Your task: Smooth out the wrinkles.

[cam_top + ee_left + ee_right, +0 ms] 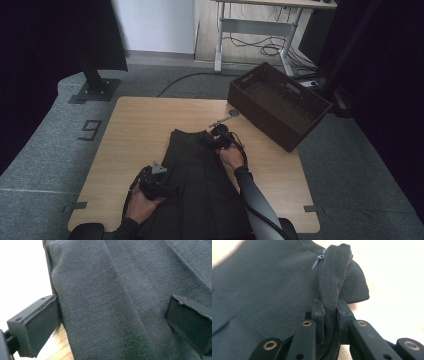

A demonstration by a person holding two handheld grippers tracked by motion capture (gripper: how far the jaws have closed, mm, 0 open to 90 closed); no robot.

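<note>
A dark grey garment [200,185] lies flat on the wooden table [135,130], occupying the lower centre of the high view and running from mid-table down to the bottom edge. The right gripper [216,138] sits at the garment's upper right corner, just right of frame centre. In the right gripper view its jaws are closed tightly on a bunched fold of the fabric [332,290], which rises between them to the top of the frame; a small grey zipper pull [318,260] shows at upper centre. The left gripper [172,190] rests at the garment's left edge, lower left of centre. In the left gripper view its jaws stand wide apart, straddling the fabric edge [112,302] without pressing on it. A dark brown basket [278,103] stands at the table's upper right corner.
</note>
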